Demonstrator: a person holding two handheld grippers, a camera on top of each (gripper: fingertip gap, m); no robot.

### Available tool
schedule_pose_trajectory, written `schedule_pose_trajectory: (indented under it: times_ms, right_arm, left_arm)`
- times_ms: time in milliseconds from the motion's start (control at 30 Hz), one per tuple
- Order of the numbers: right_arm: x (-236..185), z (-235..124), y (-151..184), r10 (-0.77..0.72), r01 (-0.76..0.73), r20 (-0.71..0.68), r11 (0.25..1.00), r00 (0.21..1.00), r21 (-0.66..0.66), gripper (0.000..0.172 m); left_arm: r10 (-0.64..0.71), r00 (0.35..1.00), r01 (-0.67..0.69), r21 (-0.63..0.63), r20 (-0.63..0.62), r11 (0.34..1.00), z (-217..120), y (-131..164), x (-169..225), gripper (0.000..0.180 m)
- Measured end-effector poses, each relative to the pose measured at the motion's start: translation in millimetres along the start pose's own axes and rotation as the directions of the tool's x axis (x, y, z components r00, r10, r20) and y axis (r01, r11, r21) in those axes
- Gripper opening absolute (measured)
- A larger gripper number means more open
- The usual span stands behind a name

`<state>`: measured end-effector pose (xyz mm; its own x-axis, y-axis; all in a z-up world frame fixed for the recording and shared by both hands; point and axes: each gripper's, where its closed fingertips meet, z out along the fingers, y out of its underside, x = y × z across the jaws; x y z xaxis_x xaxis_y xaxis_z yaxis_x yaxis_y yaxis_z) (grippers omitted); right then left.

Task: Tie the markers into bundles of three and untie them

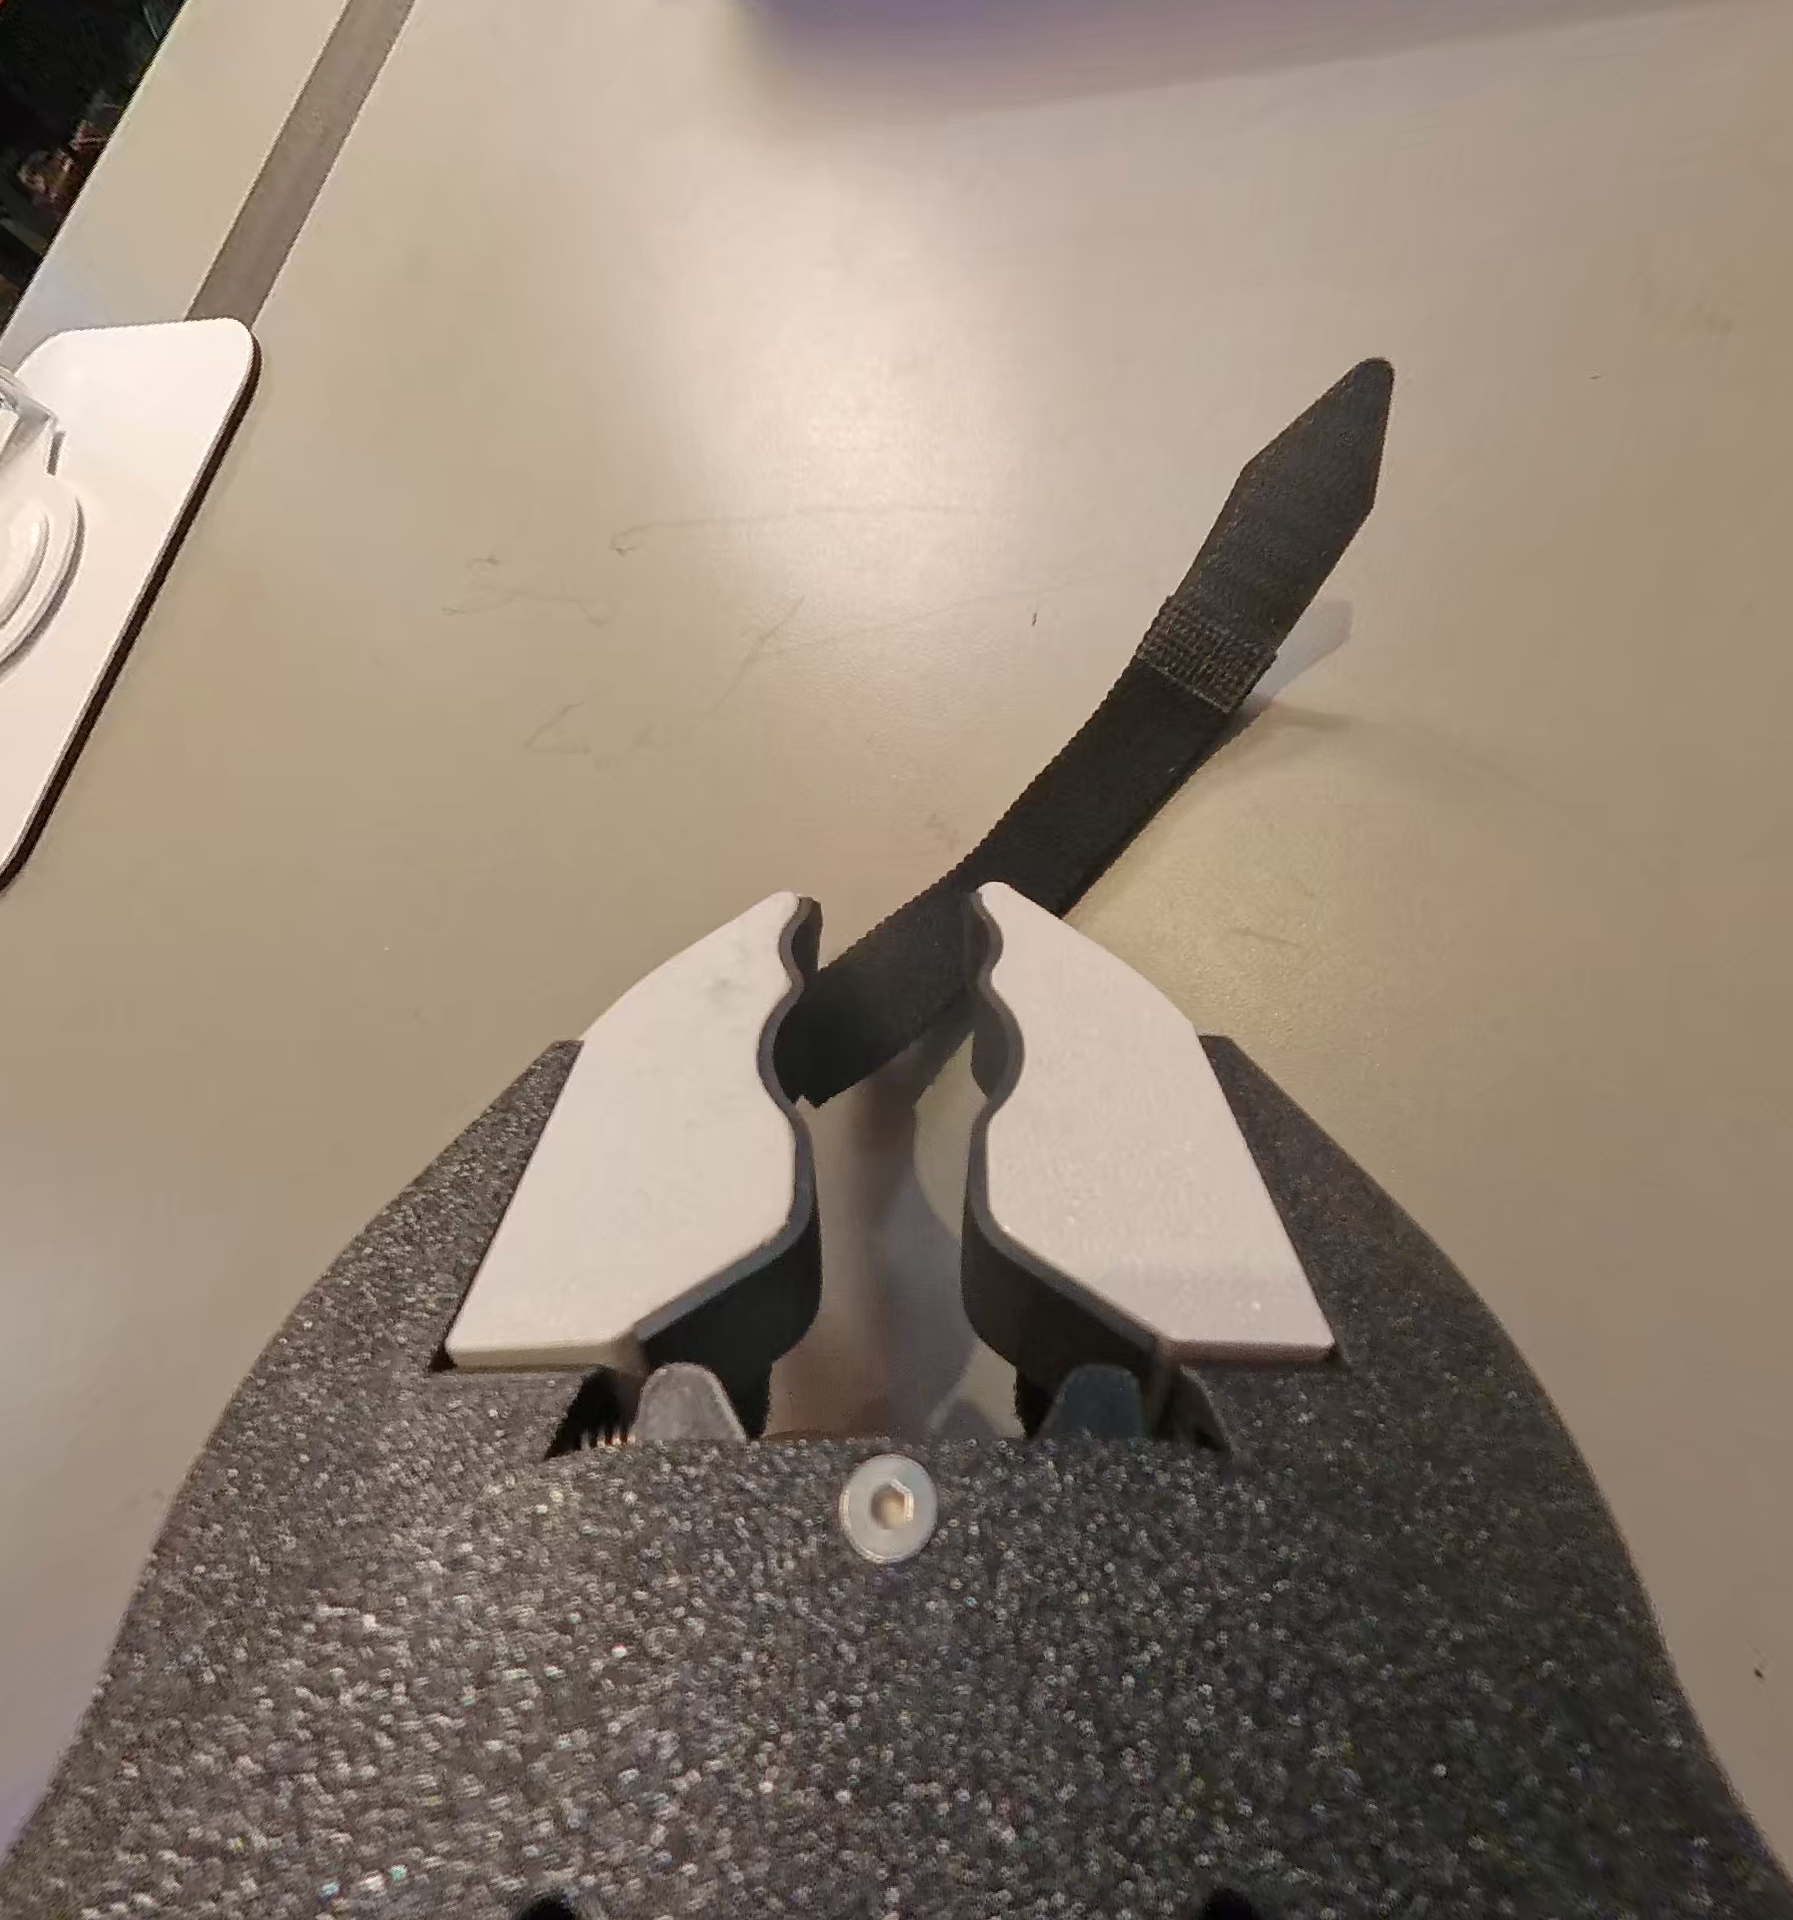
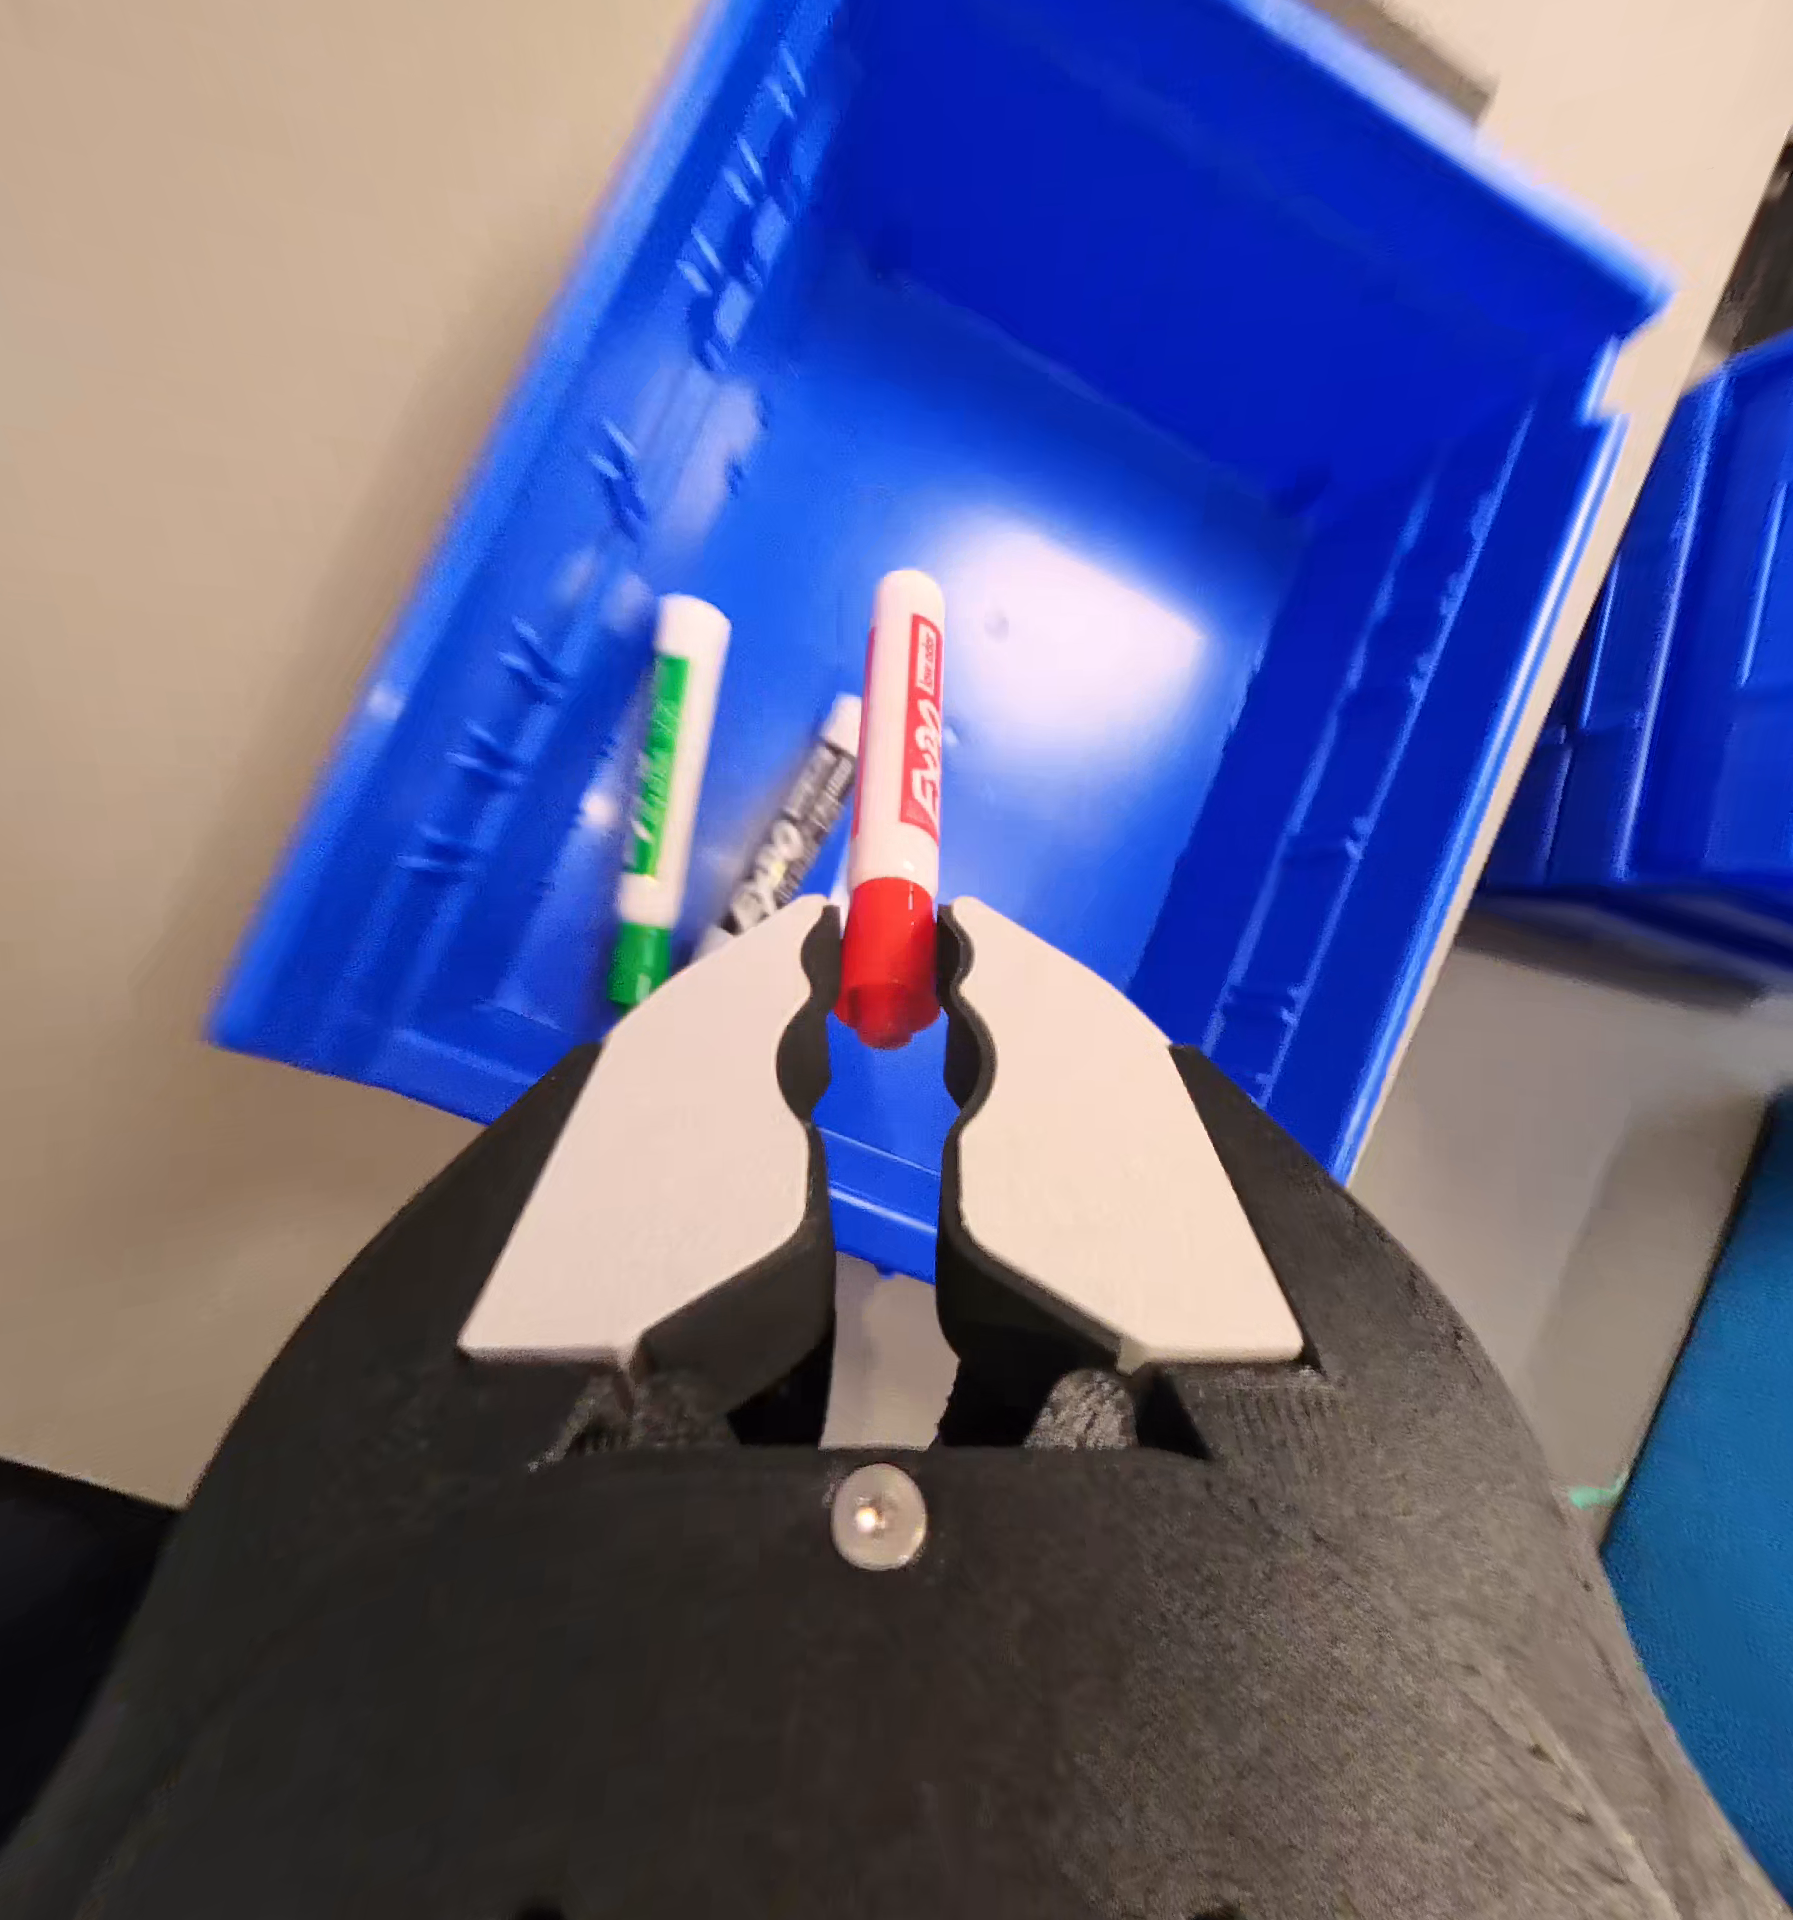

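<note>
The left gripper (image 1: 892,914) is pinching the near end of a black hook-and-loop strap (image 1: 1162,748) — both grey fingers (image 1: 684,1101) bear on its edges, and the strap lies skewed across the gap between them. From there it runs far and to the right, curving up off the beige table (image 1: 663,468) to a tapered tip. The strap's very end sits down in the shadow between the fingers, so how far it reaches back is hard to make out. At the far left, a white plate with a clear plastic fitting (image 1: 92,582) is cut off by the frame edge.

Over to the right gripper (image 2: 887,920) — it is clamped on the red cap of a red marker (image 2: 897,748), pads pressed to either side of the cap. The white barrel points away over the open blue bin (image 2: 1235,436), which the gripper hangs above. Down in the bin, left of the held marker, lies a green marker (image 2: 663,769), its green cap end partly covered by the left finger. Between the two there is a black marker (image 2: 804,821), most of it hidden behind the red marker and the fingertip; only its labelled barrel shows. The bin's near wall is blocked by the gripper body, and the left wall is smeared with blur. At the right edge, a second blue bin (image 2: 1744,644) is cropped, its inside out of sight.
</note>
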<state>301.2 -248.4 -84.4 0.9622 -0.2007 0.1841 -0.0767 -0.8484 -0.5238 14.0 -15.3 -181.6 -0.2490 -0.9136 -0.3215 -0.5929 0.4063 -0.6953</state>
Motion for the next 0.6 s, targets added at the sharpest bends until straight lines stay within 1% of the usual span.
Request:
schedule_pose_trajectory:
  times_ms: [100,167,400,500,600]
  right_arm:
    - [13.3,24.9,26.8,0.038,-0.04,-0.016,0.994,0.999,-0.097,0.018]
    - [12.9,34.6,36.3,0.042,-0.043,-0.006,0.99,0.999,-0.134,0.018]
    - [-14.1,49.4,56.0,0.004,0.02,0.093,0.967,0.996,-0.253,0.017]
    - [-20.5,52.1,59.7,0.019,0.015,0.127,0.966,0.992,-0.259,0.026]
    - [-19.5,41.8,50.6,0.028,-0.001,0.121,0.977,0.992,-0.214,0.036]
  left_arm:
    - [0.005,1.0,-0.005,0.001,0.002,1.0,-0.1,-0.2,0.3,0.026]
    - [0.004,1.0,-0.004,0.001,0.001,1.0,-0.1,-0.2,0.3,0.026]
    - [0.014,1.0,-0.014,0.005,-0.008,1.0,-0.6,-0.3,2.2,0.025]
    - [0.015,1.0,-0.015,0.005,-0.012,1.0,-0.7,-0.3,2.8,0.025]
    - [0.015,1.0,-0.015,0.006,-0.014,1.0,-1.0,-0.3,3.0,0.025]
